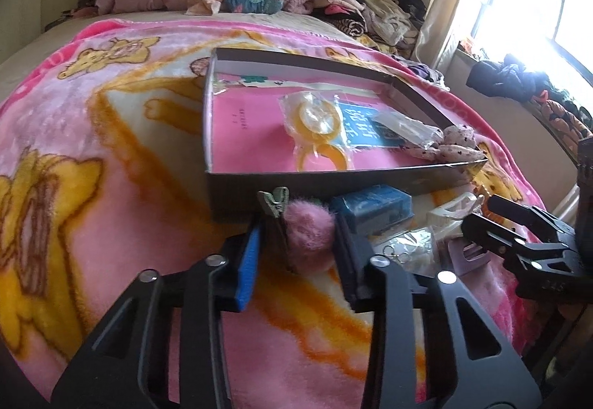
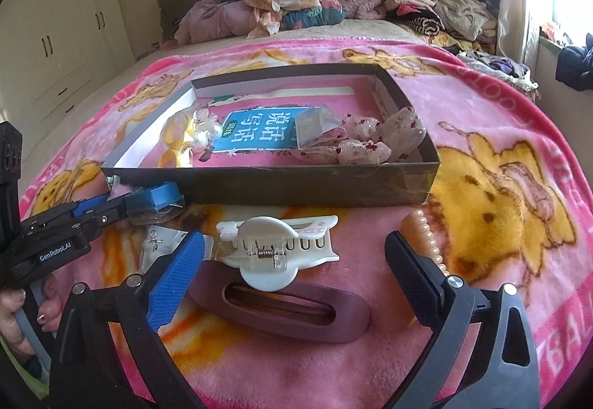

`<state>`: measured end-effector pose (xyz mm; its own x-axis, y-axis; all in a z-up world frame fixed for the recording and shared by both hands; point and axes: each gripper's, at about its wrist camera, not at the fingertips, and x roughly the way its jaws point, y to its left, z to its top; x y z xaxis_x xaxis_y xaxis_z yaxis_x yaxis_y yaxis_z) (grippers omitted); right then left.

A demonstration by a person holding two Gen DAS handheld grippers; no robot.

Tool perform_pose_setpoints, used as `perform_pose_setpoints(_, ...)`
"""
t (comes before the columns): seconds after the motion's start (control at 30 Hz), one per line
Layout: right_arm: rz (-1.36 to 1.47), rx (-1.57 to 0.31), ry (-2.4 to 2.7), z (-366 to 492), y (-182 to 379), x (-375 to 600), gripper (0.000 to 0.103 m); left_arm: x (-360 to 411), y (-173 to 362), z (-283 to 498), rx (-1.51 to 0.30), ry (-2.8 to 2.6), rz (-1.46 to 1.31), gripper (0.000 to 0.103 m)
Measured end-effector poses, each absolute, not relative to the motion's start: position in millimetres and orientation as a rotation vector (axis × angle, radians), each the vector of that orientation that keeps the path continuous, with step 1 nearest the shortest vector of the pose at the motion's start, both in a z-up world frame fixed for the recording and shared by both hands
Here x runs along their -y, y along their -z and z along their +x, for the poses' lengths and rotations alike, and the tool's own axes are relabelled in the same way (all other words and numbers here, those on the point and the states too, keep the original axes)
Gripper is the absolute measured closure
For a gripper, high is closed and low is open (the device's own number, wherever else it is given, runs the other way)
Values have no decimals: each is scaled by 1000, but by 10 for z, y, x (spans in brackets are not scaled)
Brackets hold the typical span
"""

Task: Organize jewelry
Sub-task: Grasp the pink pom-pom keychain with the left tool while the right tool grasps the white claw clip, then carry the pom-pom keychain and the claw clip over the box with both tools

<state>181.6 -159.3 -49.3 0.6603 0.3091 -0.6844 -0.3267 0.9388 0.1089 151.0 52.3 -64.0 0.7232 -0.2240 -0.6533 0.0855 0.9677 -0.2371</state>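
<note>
A shallow dark cardboard box [image 1: 229, 194] [image 2: 296, 186] lies on the pink blanket and holds bagged yellow rings [image 1: 315, 127], a clear bag [image 2: 315, 127] and a spotted ribbon [image 2: 370, 145]. My left gripper [image 1: 300, 234] stands with its jaws around a pink pom-pom hair clip [image 1: 307, 234] with a green metal clasp, just before the box's front wall; the pads look close to it, contact unclear. My right gripper [image 2: 296, 279] is open over a white claw clip [image 2: 274, 253] and a mauve oval clip [image 2: 281, 312]. A pearl-toothed clip [image 2: 426, 234] lies by its right finger.
A small blue box [image 1: 370, 208] [image 2: 155, 197] and a clear bag of earrings [image 1: 407, 249] [image 2: 163, 242] lie in front of the cardboard box. Piled clothes and pillows [image 2: 296, 1] fill the bed's far end. A window and sill [image 1: 519, 38] stand at the right.
</note>
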Motion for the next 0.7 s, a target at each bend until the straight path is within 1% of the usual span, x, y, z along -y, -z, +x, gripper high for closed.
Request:
perform_pose_setpoints(0.17,-10,-807,-374,1905,566,1560,23,-490,616,1488,-735,176,-174,83)
perform_pose_setpoints(0.23,-1,-819,-391,1932,587,1540,35,-493,601,1474,-730,175,-174,83)
perform_pose_setpoints(0.57,45,-802,-398,1851,528,1623,36,-488,404,1366,-679,170,-152,84)
perform_pose_setpoints(0.63,51,-792,-402,1816,492,1653,45,-476,348,1347,-665,166,-141,84)
perform_pose_setpoints(0.7,58,-784,-409,1779,453,1678,45,-457,302,1336,-655,166,-137,84)
